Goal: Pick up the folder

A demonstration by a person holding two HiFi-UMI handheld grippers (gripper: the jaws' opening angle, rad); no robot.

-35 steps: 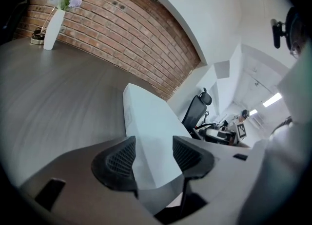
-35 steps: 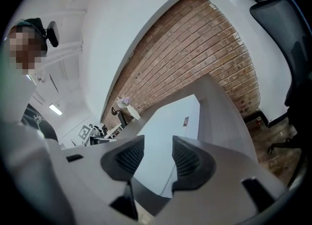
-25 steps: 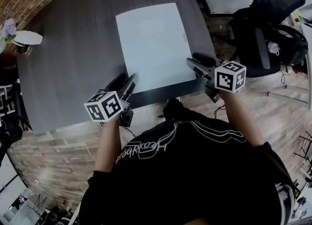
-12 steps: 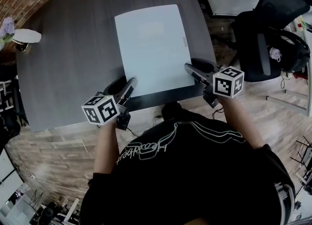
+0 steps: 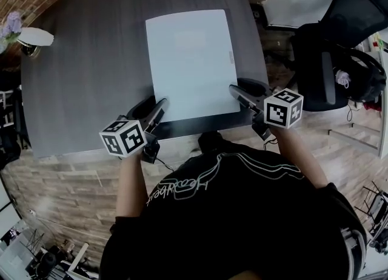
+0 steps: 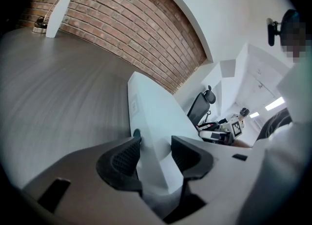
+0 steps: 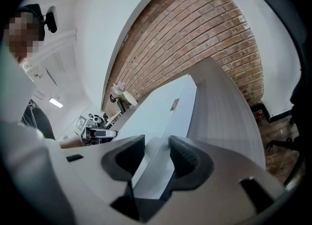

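A pale blue-white folder [image 5: 191,60] lies flat on the dark grey table [image 5: 91,60], with its near edge close to the table's front. My left gripper [image 5: 160,105] is shut on the folder's near left corner. In the left gripper view the folder [image 6: 156,114] runs between the black pads [image 6: 124,158] of my left gripper [image 6: 155,152]. My right gripper [image 5: 234,90] is shut on the near right corner. In the right gripper view the folder [image 7: 163,104] passes between the pads of my right gripper [image 7: 157,155].
A white vase with flowers [image 5: 33,37] stands at the table's far left corner, seen also as the vase [image 6: 57,9] before a brick wall. A black office chair [image 5: 339,48] stands to the right of the table. The table's front edge lies just under both grippers.
Both grippers stay at the folder's near corners and the folder has not shifted on the table. Only the head view has drifted slightly.
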